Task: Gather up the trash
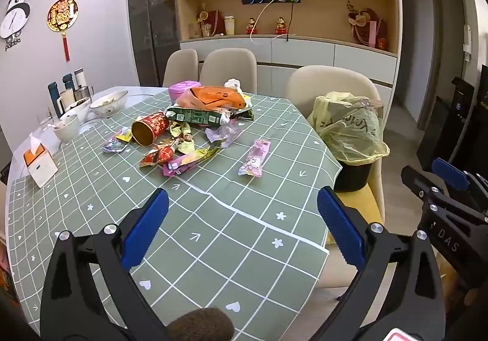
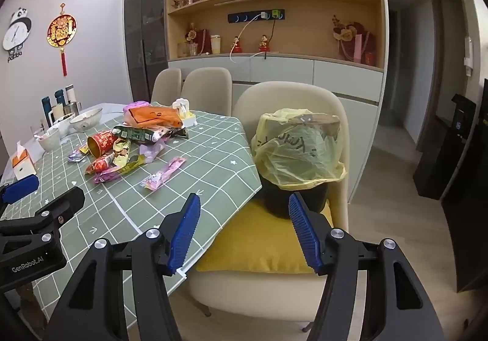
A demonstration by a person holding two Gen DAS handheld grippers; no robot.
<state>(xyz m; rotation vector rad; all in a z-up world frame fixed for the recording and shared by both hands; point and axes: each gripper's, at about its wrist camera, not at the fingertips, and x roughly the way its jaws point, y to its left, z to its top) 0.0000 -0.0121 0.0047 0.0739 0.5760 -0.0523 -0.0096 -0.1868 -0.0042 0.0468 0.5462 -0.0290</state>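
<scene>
**Both claws open, trash piled on the tabletop**

Left wrist view: the left claw (image 1: 242, 213) is wide open and holds nothing, above the green checked tabletop (image 1: 213, 234). The trash pile (image 1: 189, 127) lies in the middle of the cloth, with a red can (image 1: 150, 129) on its side and a pink wrapper (image 1: 254, 158) a little apart. The trash bin (image 1: 350, 140), lined with a yellow bag, stands on a chair beside the table.

Right wrist view: the right claw (image 2: 244, 225) is also open and empty, pointing toward the trash bin (image 2: 297, 158), which rests on a yellow cushion (image 2: 259, 246).
</scene>
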